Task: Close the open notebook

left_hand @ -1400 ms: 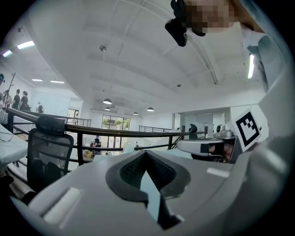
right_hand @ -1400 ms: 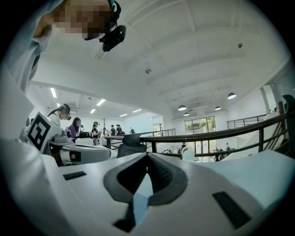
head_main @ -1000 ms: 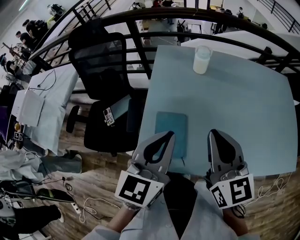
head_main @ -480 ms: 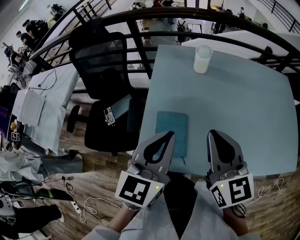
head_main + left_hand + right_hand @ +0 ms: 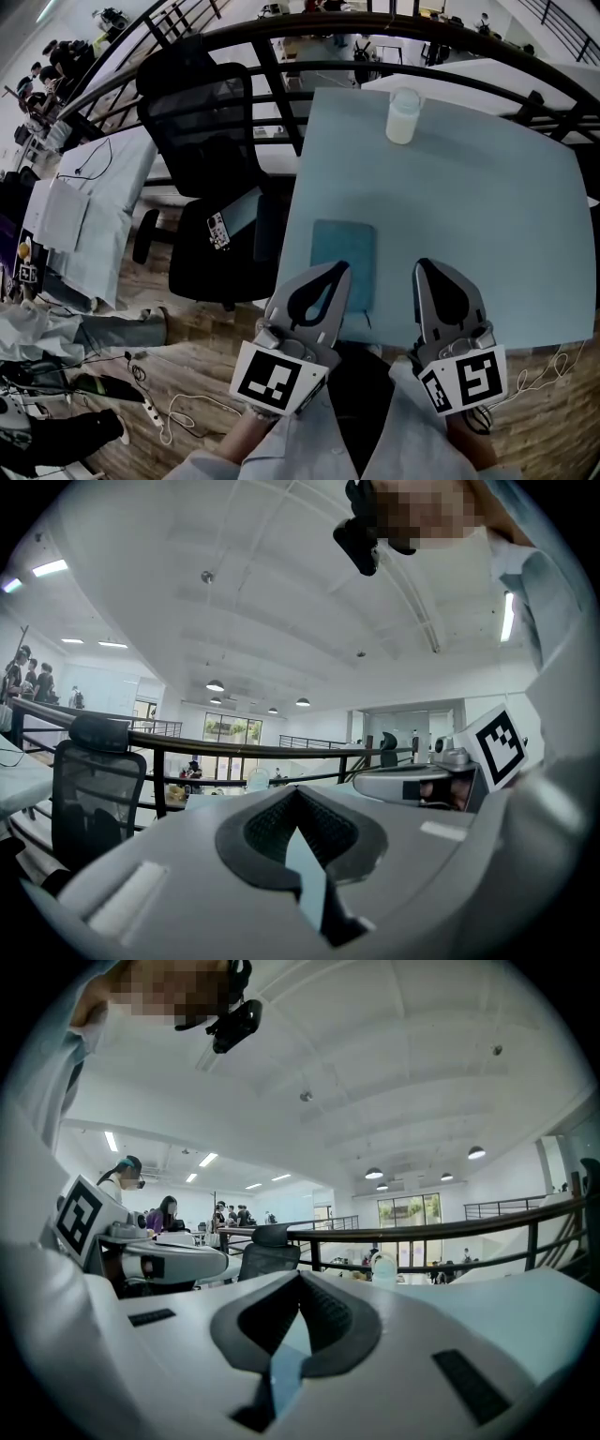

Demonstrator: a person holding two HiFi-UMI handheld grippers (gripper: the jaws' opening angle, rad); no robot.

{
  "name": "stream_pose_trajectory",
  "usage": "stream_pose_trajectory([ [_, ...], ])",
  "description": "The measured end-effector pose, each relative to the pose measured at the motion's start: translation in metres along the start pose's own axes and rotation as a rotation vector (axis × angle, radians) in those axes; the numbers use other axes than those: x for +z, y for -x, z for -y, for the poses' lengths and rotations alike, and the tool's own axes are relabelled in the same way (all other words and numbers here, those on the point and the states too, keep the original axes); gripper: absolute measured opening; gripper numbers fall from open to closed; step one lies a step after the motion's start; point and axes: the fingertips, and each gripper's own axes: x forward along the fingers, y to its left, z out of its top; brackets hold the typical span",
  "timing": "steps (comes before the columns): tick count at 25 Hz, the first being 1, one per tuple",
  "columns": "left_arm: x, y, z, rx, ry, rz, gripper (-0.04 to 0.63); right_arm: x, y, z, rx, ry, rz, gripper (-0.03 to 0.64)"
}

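Lying shut on the tabletop (image 5: 487, 216) is one notebook (image 5: 343, 262), one cup (image 5: 404, 117) well beyond it. Two claws, the left claw (image 5: 340, 270) and right claw (image 5: 425, 267), are clenched on nothing.

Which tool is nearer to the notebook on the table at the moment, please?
Left. In the head view the left tool has its tip overlapping the notebook's near-left part, while the right tool sits off to the notebook's right, with bare table between them.

Grey left tool (image 5: 338, 269), right tool (image 5: 424, 265); pale sleeves (image 5: 298, 448)
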Motion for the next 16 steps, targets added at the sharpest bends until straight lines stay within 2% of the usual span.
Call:
stream_pose_trajectory([
  [4,0.0007,0.0012,0.0050,-0.004,0.041,-0.029,0.003,0.0019,0.0021,-0.0011,0.002,-0.001,-0.001,0.002],
  [9,-0.0005,0.0031,0.0054,-0.008,0.047,-0.033,0.003,-0.0009,0.0029,-0.0035,0.000,0.000,-0.010,0.002],
  [13,0.0015,0.0051,0.0022,-0.004,0.006,0.013,0.003,-0.0037,0.0042,-0.0056,0.002,0.000,-0.018,0.002],
  [16,-0.0010,0.0074,0.0020,0.000,-0.010,0.017,0.003,-0.0043,0.0057,-0.0072,0.006,0.001,-0.020,0.002],
])
